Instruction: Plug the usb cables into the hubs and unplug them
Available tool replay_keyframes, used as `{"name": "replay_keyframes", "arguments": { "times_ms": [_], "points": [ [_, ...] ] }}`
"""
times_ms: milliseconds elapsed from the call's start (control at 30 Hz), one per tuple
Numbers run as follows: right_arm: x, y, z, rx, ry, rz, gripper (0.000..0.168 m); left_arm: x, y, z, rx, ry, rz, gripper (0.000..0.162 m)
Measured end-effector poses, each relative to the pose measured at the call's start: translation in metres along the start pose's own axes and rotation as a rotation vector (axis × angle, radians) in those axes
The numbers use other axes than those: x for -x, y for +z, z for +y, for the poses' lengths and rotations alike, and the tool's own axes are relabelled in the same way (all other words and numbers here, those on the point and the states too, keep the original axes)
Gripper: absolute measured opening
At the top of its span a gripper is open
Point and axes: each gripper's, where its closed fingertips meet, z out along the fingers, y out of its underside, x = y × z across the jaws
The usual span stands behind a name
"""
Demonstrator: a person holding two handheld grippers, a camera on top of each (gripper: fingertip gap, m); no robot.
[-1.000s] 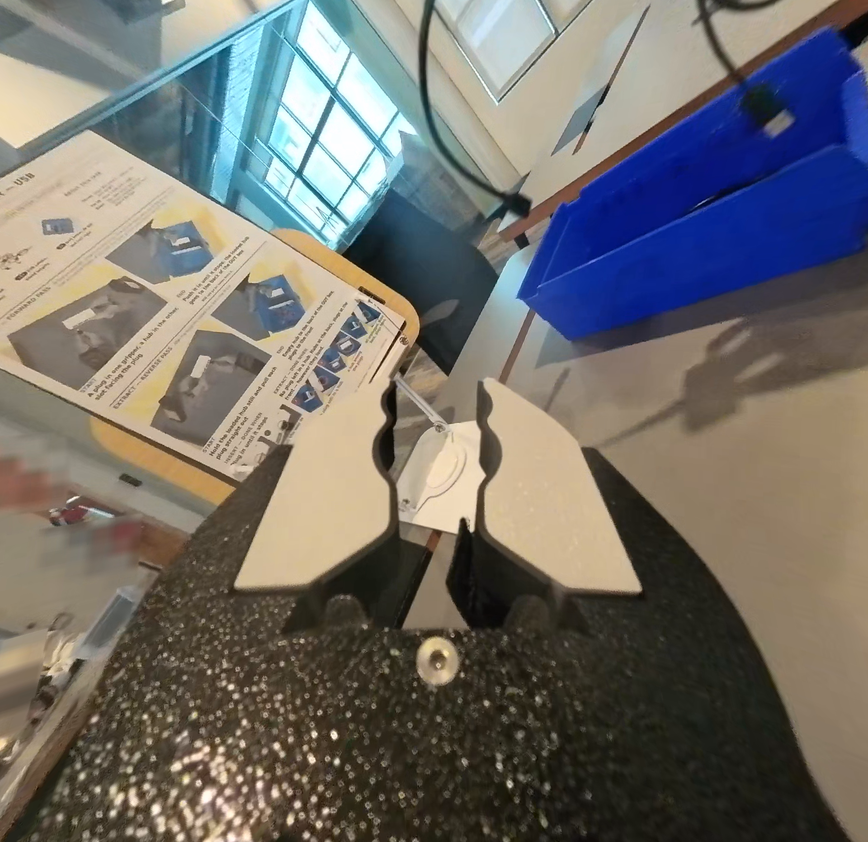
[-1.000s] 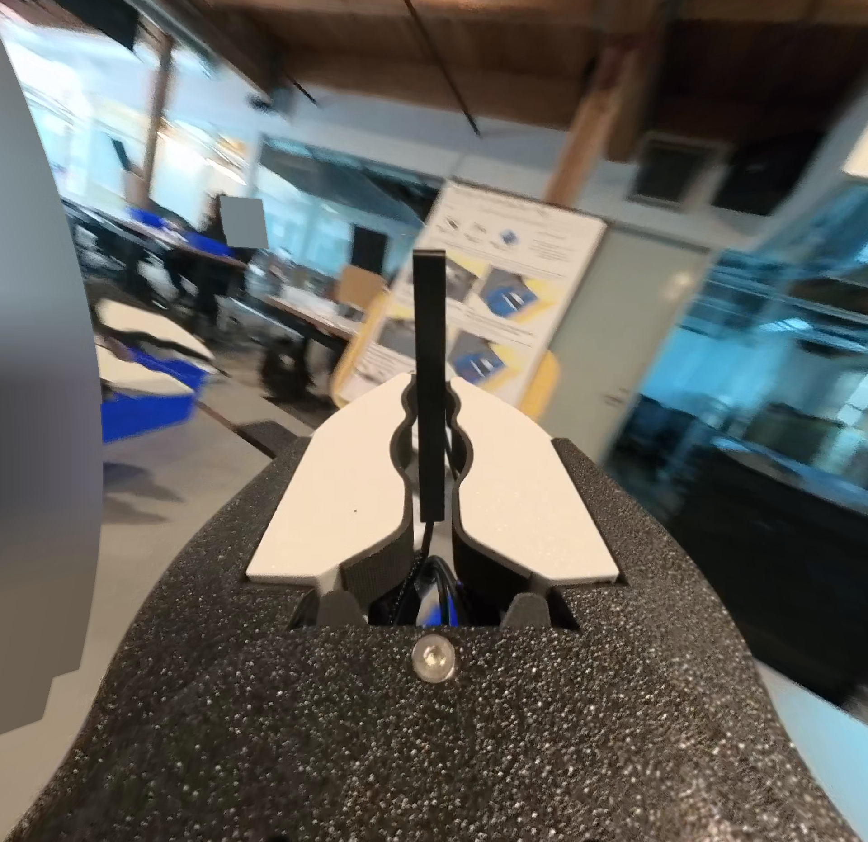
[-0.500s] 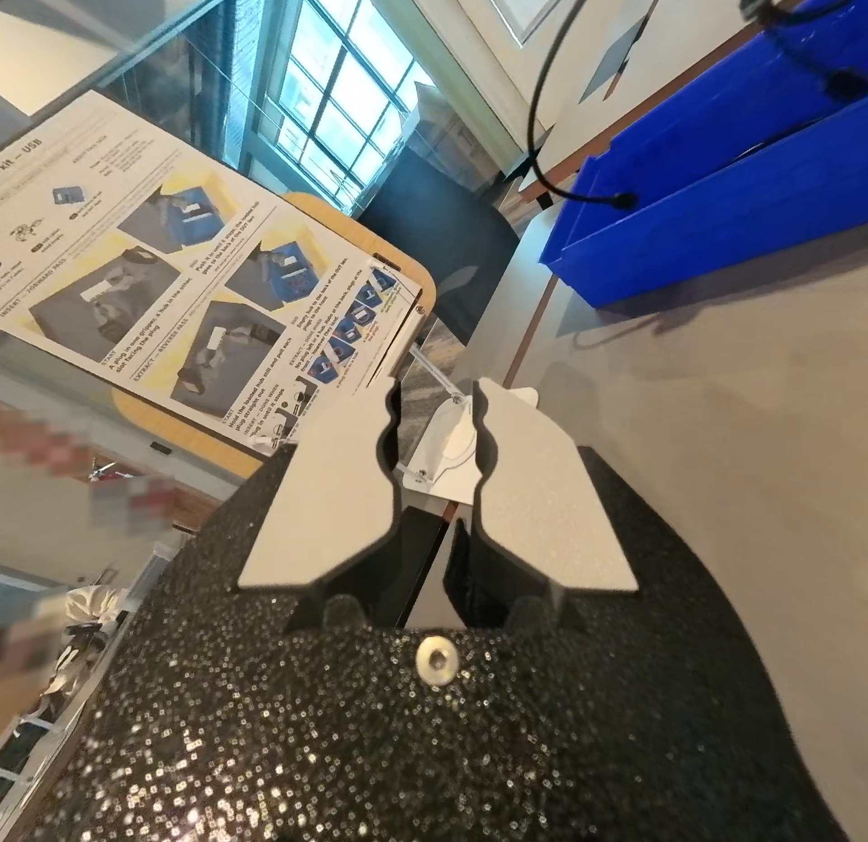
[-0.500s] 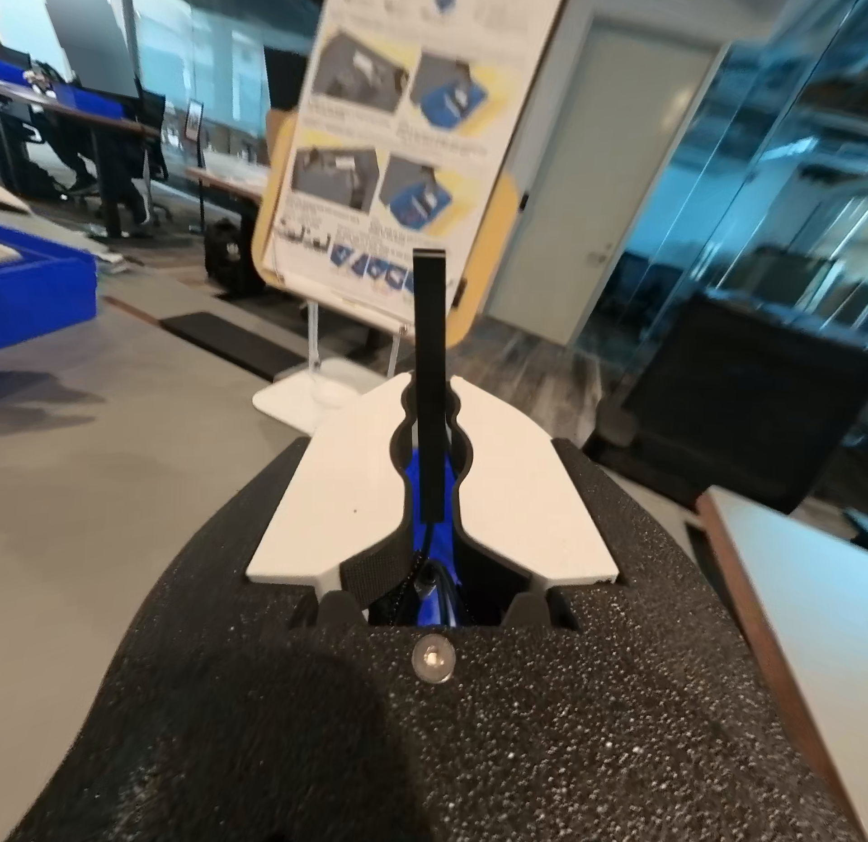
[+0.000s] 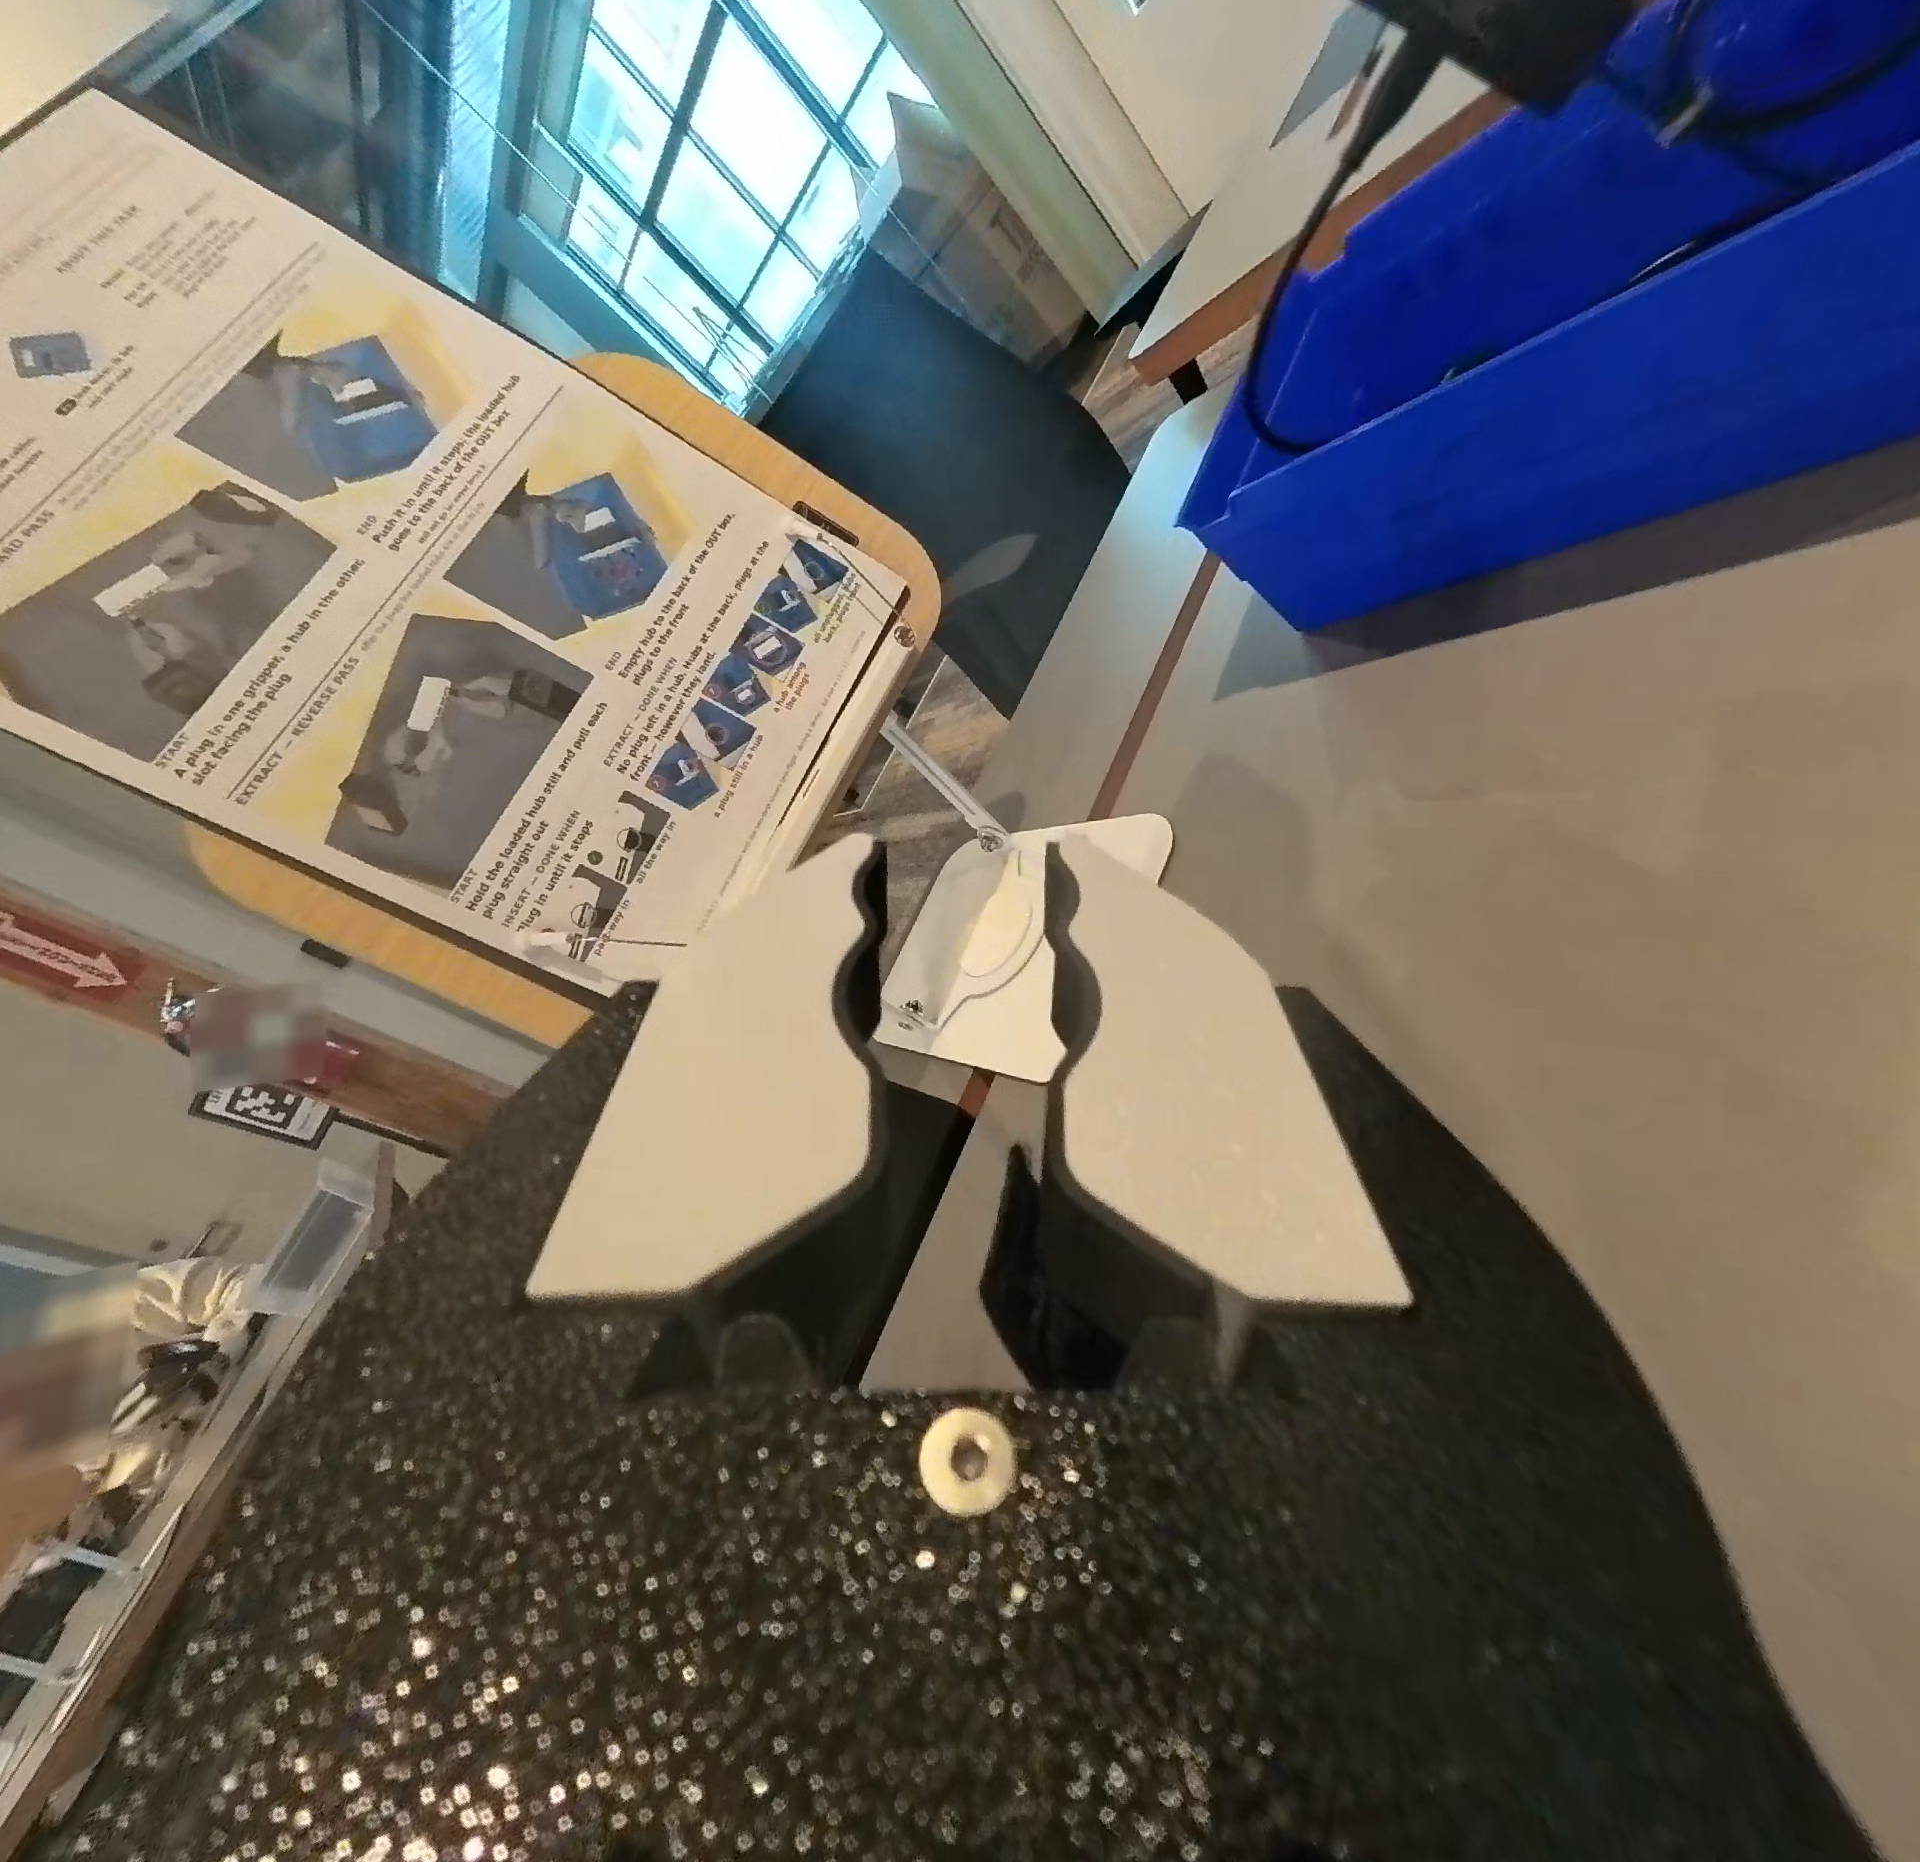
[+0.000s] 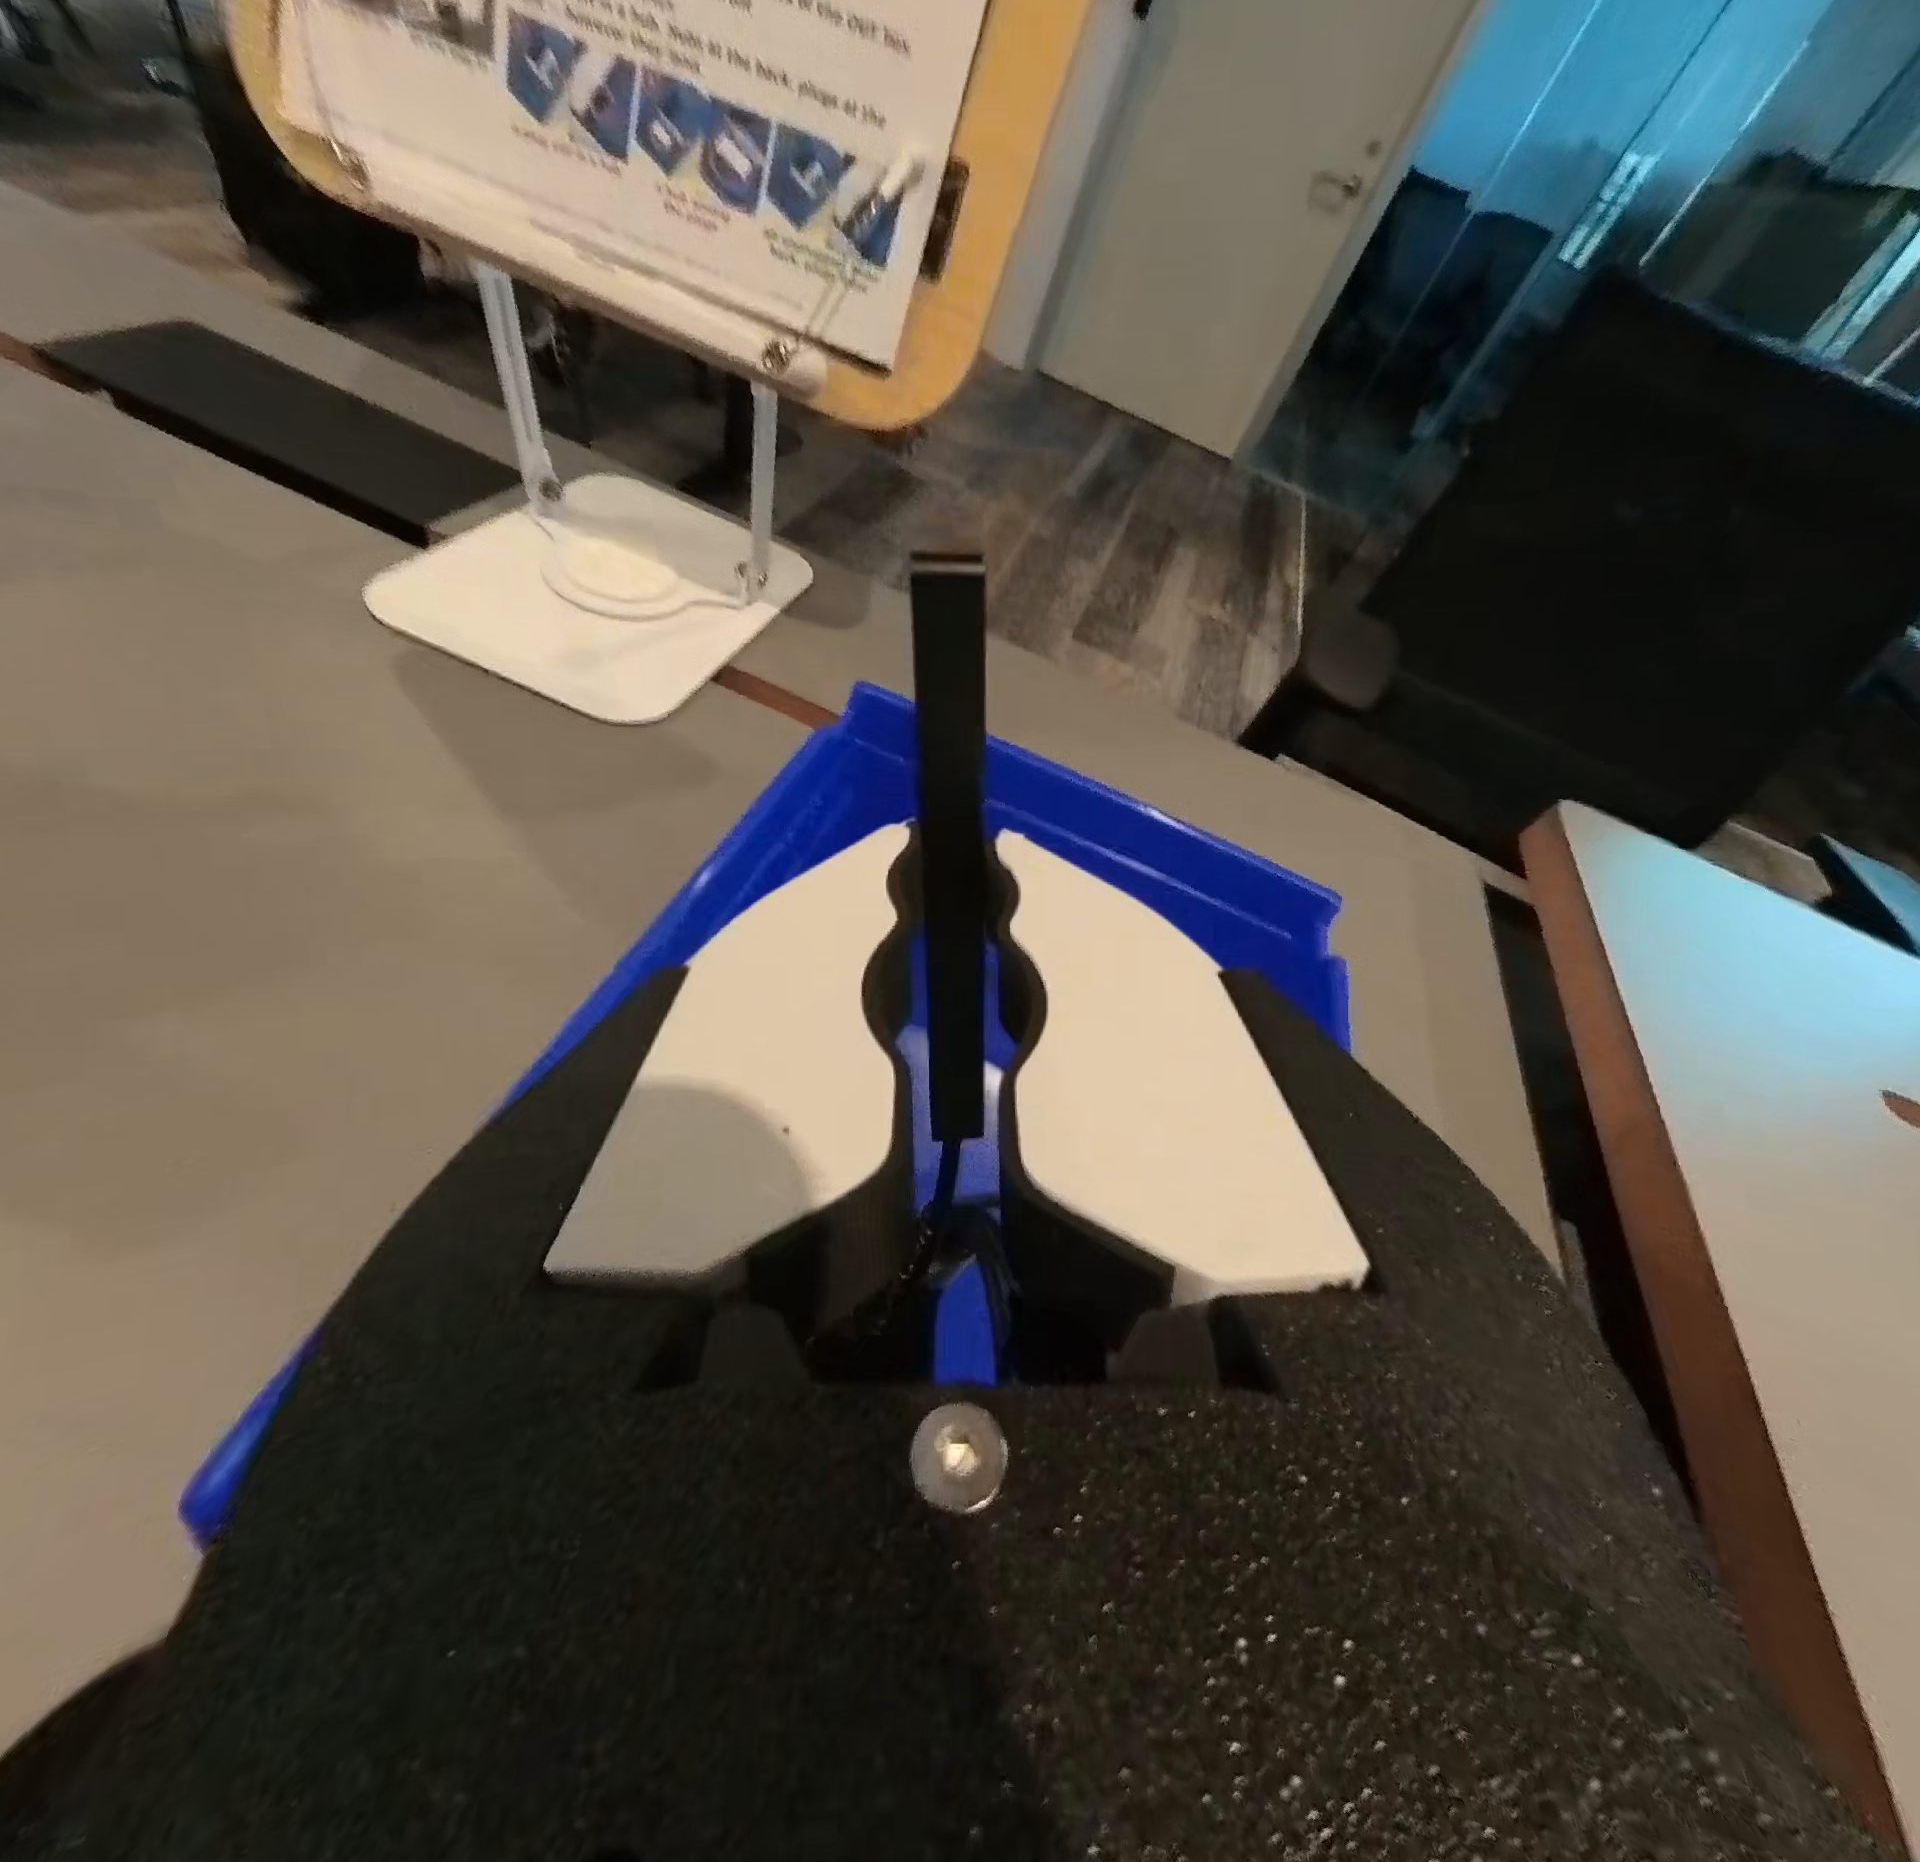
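In the right wrist view my right gripper (image 6: 948, 841) is shut on a thin black hub (image 6: 945, 732). The hub stands edge-on between the white fingers (image 6: 748, 1064) and sticks out past their tips. Its black cable (image 6: 925, 1241) trails down behind the jaws into a blue bin (image 6: 1143, 836) directly below. In the left wrist view my left gripper (image 5: 961, 856) is open and empty, tilted sideways over the grey table (image 5: 1558, 981). A black cable (image 5: 1299, 285) hangs into the blue bins (image 5: 1558, 462) at the upper right. No plug is visible.
An instruction poster on a wooden board (image 6: 623, 98) stands on a white base (image 6: 592, 597) at the table's far edge; it also shows in the left wrist view (image 5: 416, 617). A second table (image 6: 1766, 1137) lies to the right across a gap. A black chair (image 6: 1662, 565) stands beyond.
My right gripper has tipped downward with the hub and now hangs over the blue bin. My left gripper stayed open and shifted a little; the bins slid up and right in its view.
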Motion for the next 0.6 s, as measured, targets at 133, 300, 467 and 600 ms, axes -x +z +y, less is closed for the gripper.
{"name": "replay_keyframes", "arguments": {
  "times_ms": [133, 300, 467, 600],
  "points": [
    [-0.002, 0.012, 0.028, 0.136, -0.056, 0.016, 0.011, -0.001, 0.0, 0.0, 0.0, 0.007, 0.0, 0.028],
    [0.006, 0.027, 0.061, 0.31, -0.127, -0.023, 0.011, -0.001, 0.001, 0.001, 0.008, 0.009, 0.005, 0.027],
    [0.014, 0.032, 0.094, 0.504, -0.22, -0.057, 0.011, -0.002, 0.002, 0.003, 0.015, 0.01, 0.008, 0.027],
    [0.021, 0.031, 0.109, 0.605, -0.24, -0.093, 0.011, -0.003, 0.003, 0.005, 0.027, 0.016, 0.009, 0.026]
  ]
}}
